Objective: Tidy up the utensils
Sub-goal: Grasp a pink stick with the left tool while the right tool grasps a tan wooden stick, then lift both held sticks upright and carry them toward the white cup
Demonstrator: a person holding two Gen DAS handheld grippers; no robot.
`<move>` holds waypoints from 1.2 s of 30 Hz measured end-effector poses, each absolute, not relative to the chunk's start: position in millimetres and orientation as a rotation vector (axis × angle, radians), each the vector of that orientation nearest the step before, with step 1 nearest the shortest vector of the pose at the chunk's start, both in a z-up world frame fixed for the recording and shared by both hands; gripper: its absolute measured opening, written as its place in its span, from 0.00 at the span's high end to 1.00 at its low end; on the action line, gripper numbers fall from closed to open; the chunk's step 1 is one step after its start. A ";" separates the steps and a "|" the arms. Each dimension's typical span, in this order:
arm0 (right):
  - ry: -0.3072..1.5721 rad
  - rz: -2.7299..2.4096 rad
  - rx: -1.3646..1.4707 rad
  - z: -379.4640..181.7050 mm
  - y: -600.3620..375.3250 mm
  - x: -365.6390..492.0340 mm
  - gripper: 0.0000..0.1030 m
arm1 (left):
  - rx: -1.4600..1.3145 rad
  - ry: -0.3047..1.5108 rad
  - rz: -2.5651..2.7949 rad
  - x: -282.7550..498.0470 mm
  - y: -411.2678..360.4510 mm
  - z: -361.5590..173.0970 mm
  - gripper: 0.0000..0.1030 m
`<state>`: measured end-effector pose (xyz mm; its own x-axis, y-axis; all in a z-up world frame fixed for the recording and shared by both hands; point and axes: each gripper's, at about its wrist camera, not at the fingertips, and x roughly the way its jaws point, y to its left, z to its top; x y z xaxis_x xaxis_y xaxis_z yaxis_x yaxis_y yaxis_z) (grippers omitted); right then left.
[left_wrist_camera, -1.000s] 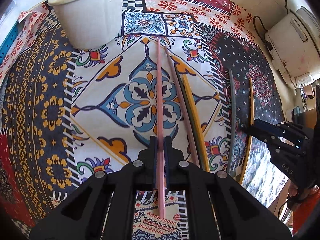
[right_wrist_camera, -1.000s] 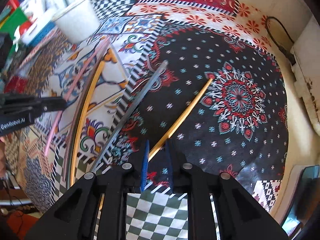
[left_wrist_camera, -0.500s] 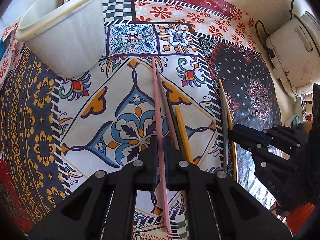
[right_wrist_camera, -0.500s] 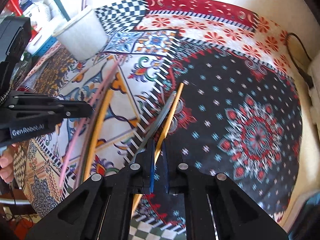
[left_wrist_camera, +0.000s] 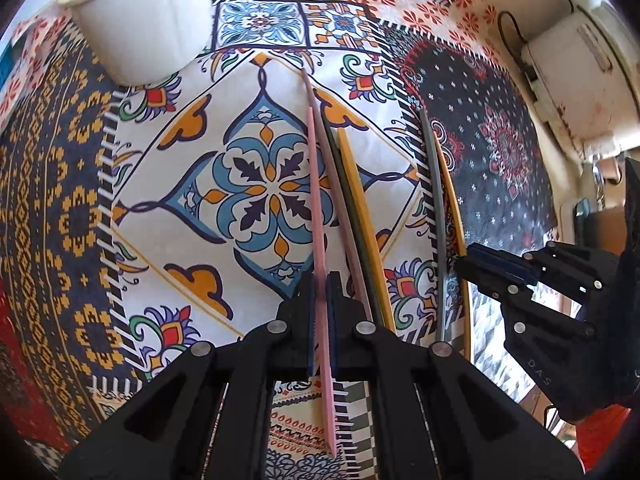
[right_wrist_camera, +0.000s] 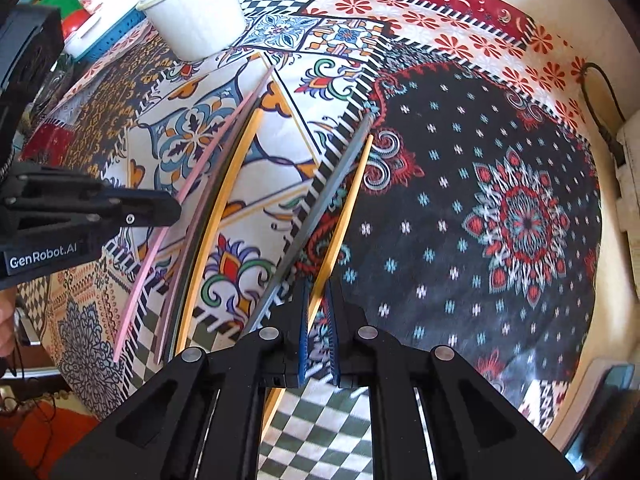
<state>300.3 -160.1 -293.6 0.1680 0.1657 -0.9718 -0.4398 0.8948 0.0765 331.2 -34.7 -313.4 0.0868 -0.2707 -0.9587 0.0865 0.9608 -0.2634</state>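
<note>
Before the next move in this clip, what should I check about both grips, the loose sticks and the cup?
1. Left gripper jaws closed on the pink stick: ok.
2. Right gripper jaws firmly clamping the yellow stick: cannot tell; the stick runs between them.
3. Grey stick apart from the right-hand yellow stick: not ok, it lies right alongside.
4. Other sticks beside the pink one, including a second yellow stick, apart from it: not ok, packed close.
5. White cup upright: ok.
6. Room inside the cup: cannot tell.
</note>
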 end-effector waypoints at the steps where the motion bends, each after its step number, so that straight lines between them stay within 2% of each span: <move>1: 1.337 0.429 -0.232 -294.0 -162.0 298.9 0.93 | -0.146 1.463 -0.271 333.7 -35.7 -313.0 0.95; 23: 1.264 0.367 0.027 -278.5 -184.5 315.7 0.96 | -0.149 1.447 -0.272 355.7 -50.0 -316.2 0.97; 36: 1.097 0.347 0.068 -216.4 -202.2 296.1 0.96 | -0.162 1.241 -0.226 318.6 -33.8 -252.8 0.97</move>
